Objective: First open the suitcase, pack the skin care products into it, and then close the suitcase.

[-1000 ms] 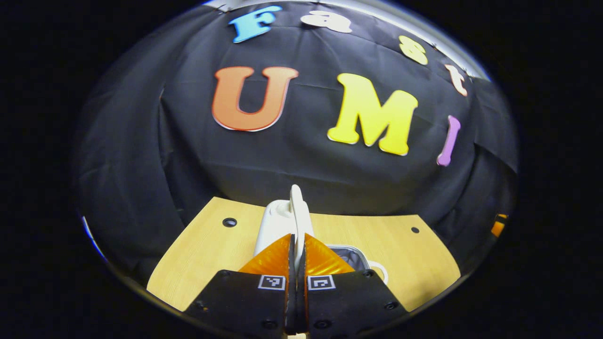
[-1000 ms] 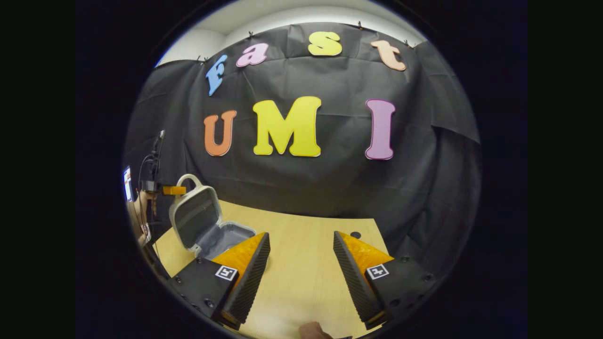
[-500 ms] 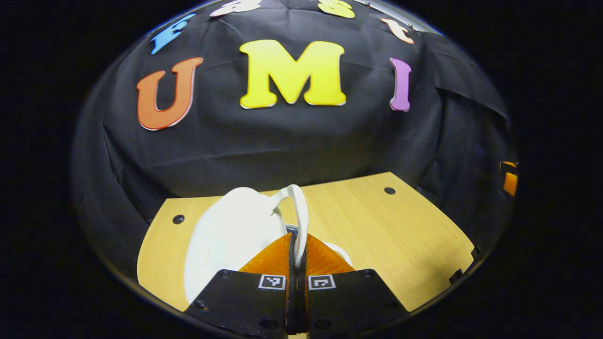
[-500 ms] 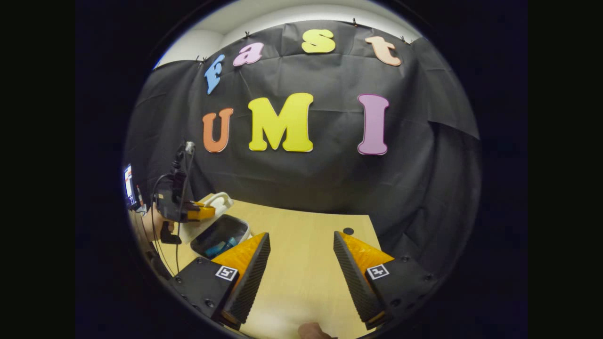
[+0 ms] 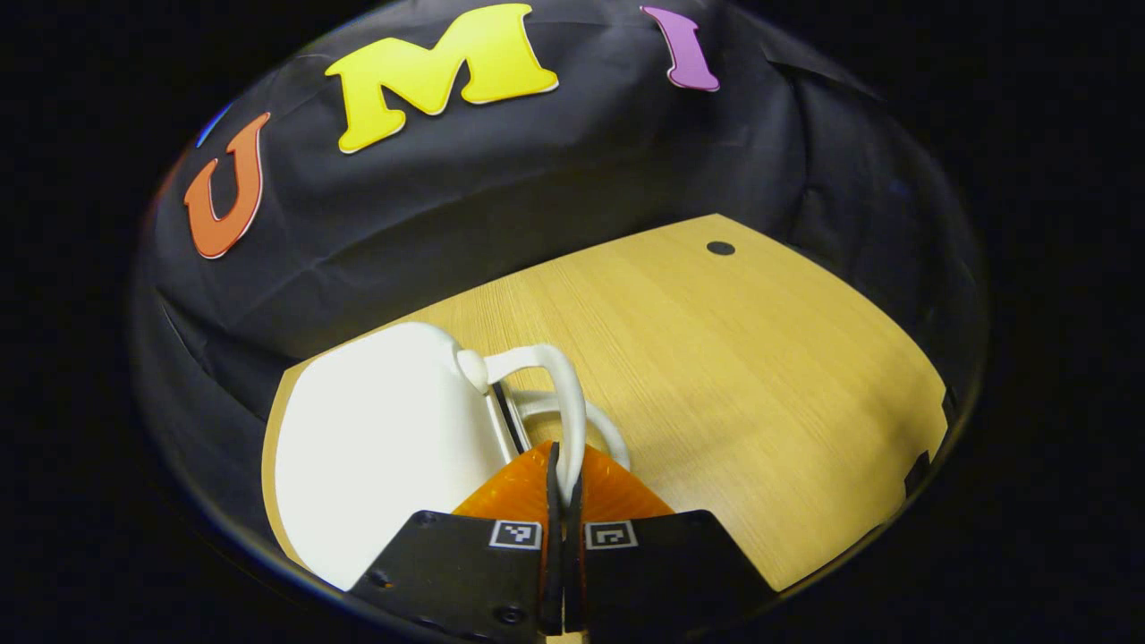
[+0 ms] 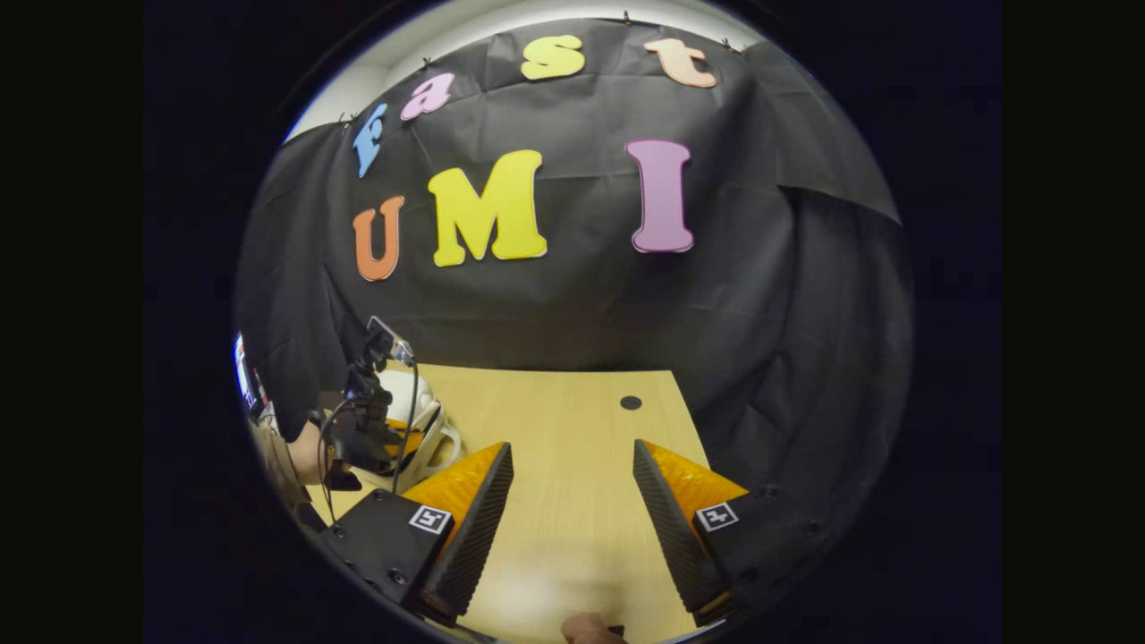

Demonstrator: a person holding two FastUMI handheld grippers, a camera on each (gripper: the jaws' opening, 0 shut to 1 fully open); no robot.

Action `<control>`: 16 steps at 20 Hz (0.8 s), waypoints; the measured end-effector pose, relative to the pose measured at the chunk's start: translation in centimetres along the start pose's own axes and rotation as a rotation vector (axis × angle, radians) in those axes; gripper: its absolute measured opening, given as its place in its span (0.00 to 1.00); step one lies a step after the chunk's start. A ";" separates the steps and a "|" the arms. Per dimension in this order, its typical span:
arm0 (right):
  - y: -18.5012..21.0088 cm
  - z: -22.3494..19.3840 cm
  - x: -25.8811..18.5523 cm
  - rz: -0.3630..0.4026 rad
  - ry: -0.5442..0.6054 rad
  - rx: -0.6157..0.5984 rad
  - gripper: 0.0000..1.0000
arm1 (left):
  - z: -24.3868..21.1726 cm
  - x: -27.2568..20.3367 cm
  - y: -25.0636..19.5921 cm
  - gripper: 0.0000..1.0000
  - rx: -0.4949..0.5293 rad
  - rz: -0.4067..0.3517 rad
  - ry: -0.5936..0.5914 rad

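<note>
White suitcase contents hidden

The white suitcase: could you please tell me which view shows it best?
The left gripper view: the white suitcase is close, its lid nearly down, its handle pinched by the left gripper. In the right gripper view it sits small, far off, partly behind that gripper.

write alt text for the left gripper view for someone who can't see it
The left gripper is shut on the curved white handle of a small white hard-shell suitcase, whose lid is lowered almost fully onto its base. The case lies on a light wooden table with a black cloth wall behind it.
</note>
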State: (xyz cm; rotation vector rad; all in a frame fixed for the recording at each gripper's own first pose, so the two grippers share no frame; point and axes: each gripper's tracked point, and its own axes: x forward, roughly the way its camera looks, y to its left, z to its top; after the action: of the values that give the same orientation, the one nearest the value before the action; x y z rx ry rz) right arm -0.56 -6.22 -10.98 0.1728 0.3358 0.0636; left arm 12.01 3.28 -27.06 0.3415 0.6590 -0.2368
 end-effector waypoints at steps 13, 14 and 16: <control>3.2 1.7 1.3 -0.016 -0.021 0.036 0.80 | -1.9 1.9 -1.5 0.21 0.153 0.122 0.145; 3.6 2.1 1.3 -0.023 -0.034 0.023 0.81 | -1.9 1.7 -2.4 0.28 0.101 0.085 0.137; 4.7 3.5 1.3 -0.041 -0.072 0.003 0.81 | -0.4 -0.1 -2.4 0.69 0.042 0.067 0.092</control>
State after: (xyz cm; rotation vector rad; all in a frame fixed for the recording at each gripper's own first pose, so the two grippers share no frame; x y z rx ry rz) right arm 1.68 -2.04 -7.33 0.1707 0.2674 0.0168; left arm 10.92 1.25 -27.90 0.4158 0.7330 -0.1719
